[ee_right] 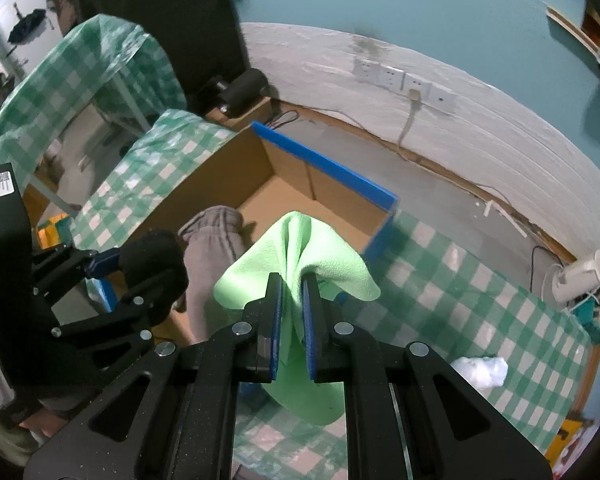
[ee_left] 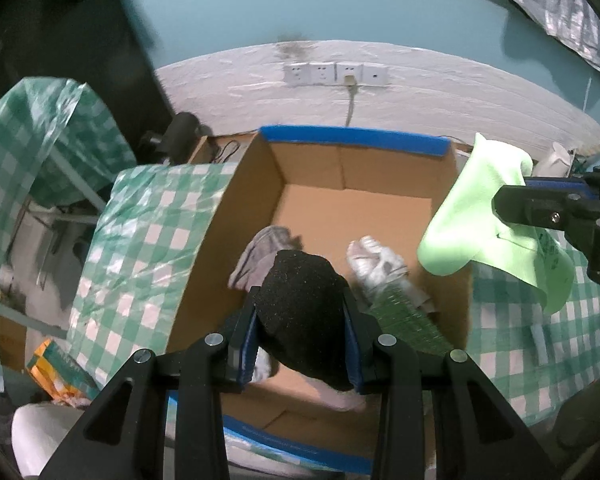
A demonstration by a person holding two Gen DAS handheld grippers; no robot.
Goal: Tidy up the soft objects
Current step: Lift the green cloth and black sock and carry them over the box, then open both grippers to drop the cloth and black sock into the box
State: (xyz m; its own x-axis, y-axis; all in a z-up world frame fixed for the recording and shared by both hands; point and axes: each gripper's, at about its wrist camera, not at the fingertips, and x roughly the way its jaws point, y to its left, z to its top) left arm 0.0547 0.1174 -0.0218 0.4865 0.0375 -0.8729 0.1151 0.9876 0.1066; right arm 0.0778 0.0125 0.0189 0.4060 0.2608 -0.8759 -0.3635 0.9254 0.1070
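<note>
The left gripper (ee_left: 302, 316) was clamped on a black sock (ee_left: 304, 280) above the cardboard box (ee_left: 220, 216); opening there should drop it inside. The right gripper (ee_right: 291, 312), jaws pressed on a green cloth (ee_right: 296, 248), hung beside the box's right wall and needed to clear the blue-taped rim (ee_right: 324, 164); the box's far half was free.

Black sock (ee_left: 304, 304), green cloth (ee_right: 300, 264) (both airborne)
</note>
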